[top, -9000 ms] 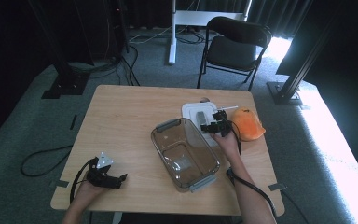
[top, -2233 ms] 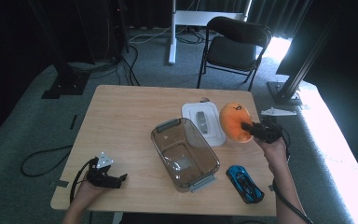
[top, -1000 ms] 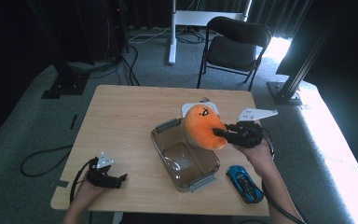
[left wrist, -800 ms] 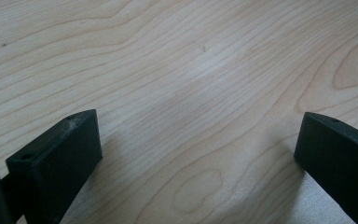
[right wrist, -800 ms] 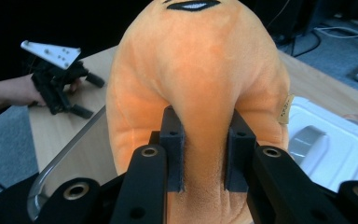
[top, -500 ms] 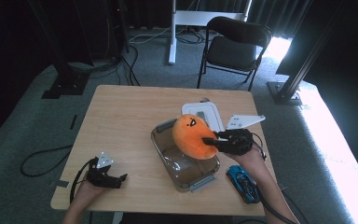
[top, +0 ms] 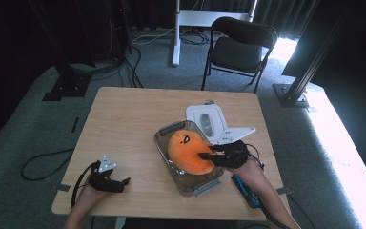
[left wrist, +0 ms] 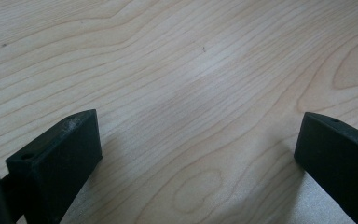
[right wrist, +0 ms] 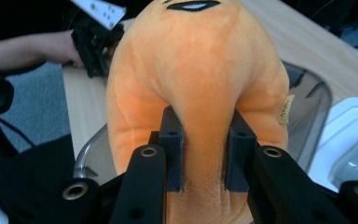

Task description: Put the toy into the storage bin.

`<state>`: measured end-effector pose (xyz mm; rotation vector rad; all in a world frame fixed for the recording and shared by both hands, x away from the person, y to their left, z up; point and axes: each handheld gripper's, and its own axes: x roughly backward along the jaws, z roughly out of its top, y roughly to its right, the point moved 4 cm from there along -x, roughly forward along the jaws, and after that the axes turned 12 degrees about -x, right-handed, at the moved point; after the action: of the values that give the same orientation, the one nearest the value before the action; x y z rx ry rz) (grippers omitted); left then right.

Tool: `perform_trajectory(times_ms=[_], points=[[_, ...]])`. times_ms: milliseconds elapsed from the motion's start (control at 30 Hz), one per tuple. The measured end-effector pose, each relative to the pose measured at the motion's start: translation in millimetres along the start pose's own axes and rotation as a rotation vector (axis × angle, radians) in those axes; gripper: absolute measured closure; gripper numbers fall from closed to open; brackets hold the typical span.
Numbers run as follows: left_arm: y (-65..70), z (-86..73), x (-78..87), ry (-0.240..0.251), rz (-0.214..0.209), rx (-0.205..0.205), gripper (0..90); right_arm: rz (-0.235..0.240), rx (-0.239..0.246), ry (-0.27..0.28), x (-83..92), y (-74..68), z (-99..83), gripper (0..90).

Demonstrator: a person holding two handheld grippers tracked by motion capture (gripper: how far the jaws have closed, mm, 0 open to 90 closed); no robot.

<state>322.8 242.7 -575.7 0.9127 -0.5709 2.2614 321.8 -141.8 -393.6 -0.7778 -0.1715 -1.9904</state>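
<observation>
Nearby, white lid [top: 208, 121] and blue toy car [top: 246, 190] (table's edge) flank the bin [top: 167, 131].

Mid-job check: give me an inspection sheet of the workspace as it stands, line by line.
Surface: light wooden table, bare at left.
Job's things: orange plush toy with a black face in the clear smoky plastic tub; whether it rests on the bottom, cannot tell.
Clutter: white plastic lid behind the tub; blue toy car near the front right edge.
Grippers: right hand-held gripper shut on the plush toy, pinching a fold; left hand-held gripper open over bare wood at the front left.
Cables: black cable on the floor at left.
Surroundings: grey carpet, black folding chair behind the table.
</observation>
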Motion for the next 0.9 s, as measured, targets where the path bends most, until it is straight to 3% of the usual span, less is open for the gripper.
perform_trajectory(times_ms=[700,900], points=[[0.1,-0.1,0.1,-0.002,-0.001,0.0,0.9,0.017,-0.034,-0.089,-21.5,7.4,-22.6,73.5],[0.1,-0.1,0.1,-0.002,-0.001,0.0,1.0,-0.01,-0.033,-0.131,-29.7,10.3,-27.8,73.5]])
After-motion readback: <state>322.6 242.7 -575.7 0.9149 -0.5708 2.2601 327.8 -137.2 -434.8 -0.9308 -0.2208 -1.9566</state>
